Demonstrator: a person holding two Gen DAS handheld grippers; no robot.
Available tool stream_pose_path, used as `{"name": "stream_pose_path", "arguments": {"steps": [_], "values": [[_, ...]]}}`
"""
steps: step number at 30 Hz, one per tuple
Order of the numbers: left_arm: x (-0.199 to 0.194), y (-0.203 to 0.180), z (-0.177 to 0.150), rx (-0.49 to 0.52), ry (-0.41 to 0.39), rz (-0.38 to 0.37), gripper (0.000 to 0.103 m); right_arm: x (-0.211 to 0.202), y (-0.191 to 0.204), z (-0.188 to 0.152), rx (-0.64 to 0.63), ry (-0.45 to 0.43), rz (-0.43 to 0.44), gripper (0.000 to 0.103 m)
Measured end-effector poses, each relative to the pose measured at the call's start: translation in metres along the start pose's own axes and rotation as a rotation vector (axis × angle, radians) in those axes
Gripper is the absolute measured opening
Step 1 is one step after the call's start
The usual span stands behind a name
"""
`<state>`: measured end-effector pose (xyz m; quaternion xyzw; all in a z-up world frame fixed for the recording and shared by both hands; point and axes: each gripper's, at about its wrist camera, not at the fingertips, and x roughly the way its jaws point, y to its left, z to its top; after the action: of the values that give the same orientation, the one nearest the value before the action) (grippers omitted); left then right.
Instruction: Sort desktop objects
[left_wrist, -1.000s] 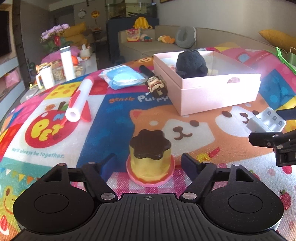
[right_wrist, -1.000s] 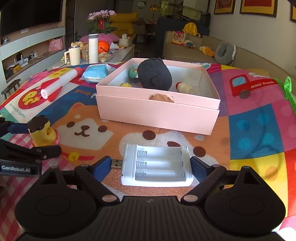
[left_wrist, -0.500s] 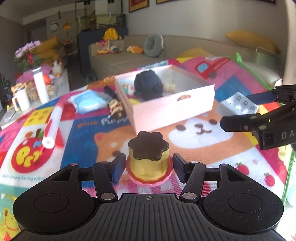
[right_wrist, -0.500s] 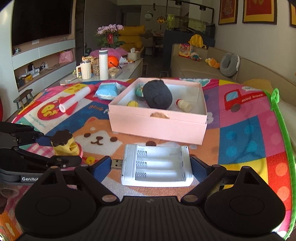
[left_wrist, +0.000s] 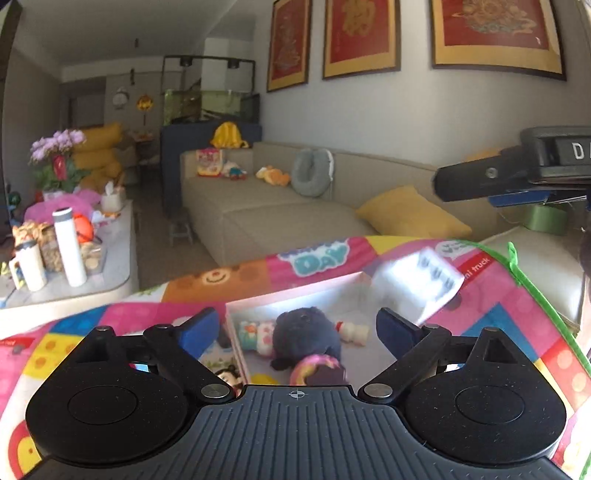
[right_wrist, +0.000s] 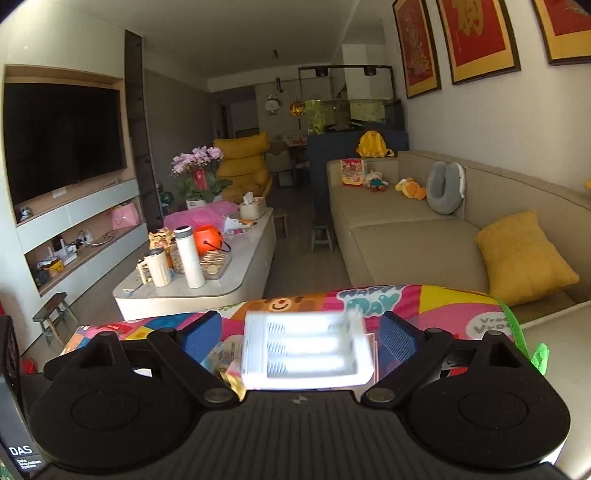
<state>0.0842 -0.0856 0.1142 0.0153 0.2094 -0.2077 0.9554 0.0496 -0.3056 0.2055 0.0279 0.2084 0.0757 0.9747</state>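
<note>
Pudding toy (left_wrist: 317, 369) lies blurred in pink box (left_wrist: 314, 295) by black plush (left_wrist: 310, 339). L gripper (left_wrist: 297, 326) jaws just opened wide, nothing btwn them. R gripper (right_wrist: 300, 332) jaws just widened too; white charger (right_wrist: 306, 350) blurred btwn them, pads not touching.

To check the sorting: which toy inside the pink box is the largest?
The dark plush toy in the middle of the pink box; the pale figures beside it are clearly smaller.

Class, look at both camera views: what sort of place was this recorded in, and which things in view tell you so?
Most likely a home living room: a long beige sofa with a yellow cushion, a wall-mounted television, and a low coffee table crowded with household items.
</note>
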Motion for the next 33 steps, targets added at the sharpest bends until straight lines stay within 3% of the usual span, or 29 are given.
{"name": "stream_pose_path", "arguments": {"steps": [4, 8, 12, 13, 15, 17, 18, 20, 25, 28, 33], "values": [[-0.01, 0.034, -0.036, -0.047, 0.07, 0.107, 0.1, 0.001, 0.001, -0.012, -0.051, -0.021, -0.022, 0.1], [-0.018, 0.061, -0.078, -0.048, 0.163, 0.194, 0.1, 0.018, 0.001, -0.013, 0.002, 0.038, -0.024, 0.1], [-0.035, 0.082, -0.108, -0.051, 0.171, 0.264, 0.1, 0.043, 0.019, -0.01, 0.005, 0.1, -0.006, 0.1], [-0.039, 0.088, -0.113, -0.076, 0.171, 0.264, 0.1, 0.051, 0.028, -0.009, -0.005, 0.116, 0.002, 0.1], [-0.042, 0.1, -0.12, -0.135, 0.166, 0.256, 0.101, 0.075, 0.051, -0.005, -0.049, 0.162, 0.011, 0.088], [-0.044, 0.109, -0.125, -0.192, 0.152, 0.245, 0.101, 0.106, 0.072, 0.002, -0.078, 0.245, 0.047, 0.057], [-0.046, 0.114, -0.128, -0.224, 0.146, 0.233, 0.101, 0.127, 0.084, 0.007, -0.082, 0.296, 0.064, 0.053], [-0.052, 0.122, -0.131, -0.283, 0.127, 0.203, 0.101, 0.162, 0.103, 0.011, -0.1, 0.35, 0.055, 0.052], [-0.055, 0.131, -0.136, -0.356, 0.096, 0.18, 0.101, 0.262, 0.145, 0.003, -0.219, 0.472, -0.061, 0.052], [-0.056, 0.133, -0.137, -0.379, 0.087, 0.18, 0.102, 0.321, 0.145, -0.009, -0.179, 0.576, -0.126, 0.052], [-0.058, 0.139, -0.139, -0.422, 0.068, 0.171, 0.102, 0.37, 0.145, -0.024, -0.191, 0.67, -0.189, 0.052]]}}
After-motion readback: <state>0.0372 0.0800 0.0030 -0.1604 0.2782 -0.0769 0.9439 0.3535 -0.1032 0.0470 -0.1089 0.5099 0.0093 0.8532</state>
